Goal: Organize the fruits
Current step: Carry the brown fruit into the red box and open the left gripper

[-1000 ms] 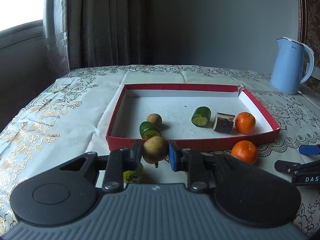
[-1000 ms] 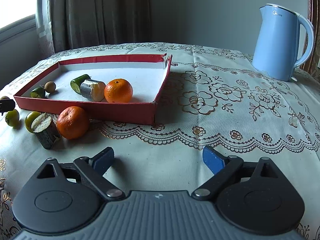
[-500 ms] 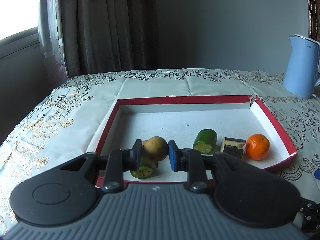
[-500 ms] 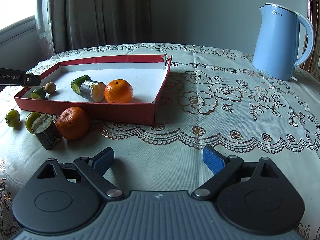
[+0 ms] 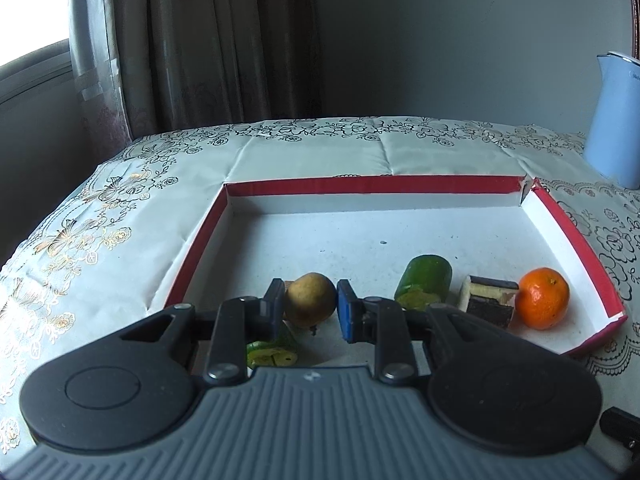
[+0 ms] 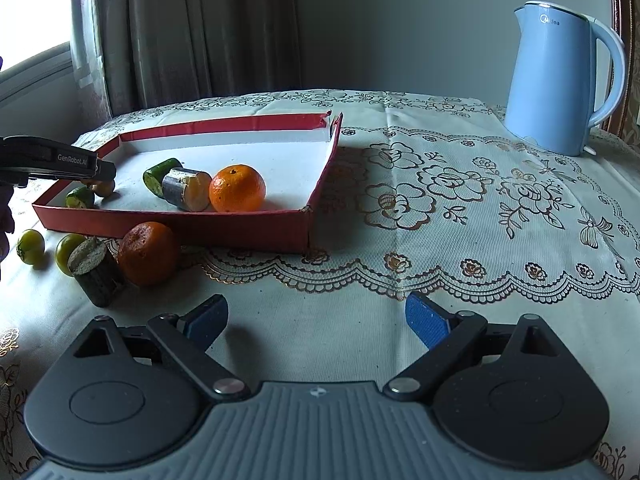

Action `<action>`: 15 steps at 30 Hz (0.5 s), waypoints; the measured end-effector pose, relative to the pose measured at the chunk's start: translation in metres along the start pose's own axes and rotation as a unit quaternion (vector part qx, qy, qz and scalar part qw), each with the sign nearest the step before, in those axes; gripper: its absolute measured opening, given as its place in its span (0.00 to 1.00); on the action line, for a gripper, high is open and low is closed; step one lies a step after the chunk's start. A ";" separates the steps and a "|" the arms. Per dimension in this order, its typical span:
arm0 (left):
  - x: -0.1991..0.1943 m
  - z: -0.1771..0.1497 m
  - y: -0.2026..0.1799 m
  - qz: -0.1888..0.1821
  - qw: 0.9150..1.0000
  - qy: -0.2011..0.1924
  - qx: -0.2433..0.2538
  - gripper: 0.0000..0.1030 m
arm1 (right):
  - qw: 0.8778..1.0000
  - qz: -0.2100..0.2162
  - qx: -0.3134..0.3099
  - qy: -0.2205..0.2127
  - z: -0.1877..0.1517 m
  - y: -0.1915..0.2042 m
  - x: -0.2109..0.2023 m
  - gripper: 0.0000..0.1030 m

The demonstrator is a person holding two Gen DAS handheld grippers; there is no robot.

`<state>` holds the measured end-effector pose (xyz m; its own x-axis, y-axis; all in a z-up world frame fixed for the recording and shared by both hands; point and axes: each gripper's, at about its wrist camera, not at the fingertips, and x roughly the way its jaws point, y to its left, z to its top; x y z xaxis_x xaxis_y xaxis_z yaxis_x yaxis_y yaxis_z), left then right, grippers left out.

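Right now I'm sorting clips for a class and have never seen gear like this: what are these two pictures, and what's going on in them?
There is no robot arm: a person holds a two-finger tool in each hand, each with a camera looking along its fingers. The dark shape at the bottom of each picture is the tool itself.

The left tool's picture shows the left gripper shut on a brown fruit over the red tray. The tray already holds two green pieces, a dark chunk and an orange.

The right tool's picture shows the right gripper open and empty above the tablecloth. Outside the tray lie another orange, a dark chunk and two green fruits. A blue kettle stands behind.
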<state>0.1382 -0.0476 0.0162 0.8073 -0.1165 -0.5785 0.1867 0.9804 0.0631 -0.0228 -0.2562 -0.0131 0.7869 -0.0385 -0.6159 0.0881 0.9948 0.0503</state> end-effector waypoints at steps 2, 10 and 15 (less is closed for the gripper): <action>0.001 -0.001 0.000 0.005 1.000 -0.002 0.001 0.24 | 1.000 0.000 0.000 0.000 0.000 0.000 0.000 0.93; 0.000 -0.002 0.002 -0.003 1.000 -0.013 -0.006 0.24 | 1.000 0.001 0.002 -0.001 0.000 0.000 0.000 0.94; -0.001 -0.002 0.003 -0.003 1.000 -0.018 -0.009 0.31 | 1.000 0.003 0.004 -0.002 0.000 -0.001 0.000 0.94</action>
<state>0.1363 -0.0446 0.0151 0.8256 -0.1276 -0.5496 0.1819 0.9823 0.0451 -0.0231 -0.2567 -0.0131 0.7893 -0.0332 -0.6131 0.0882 0.9943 0.0597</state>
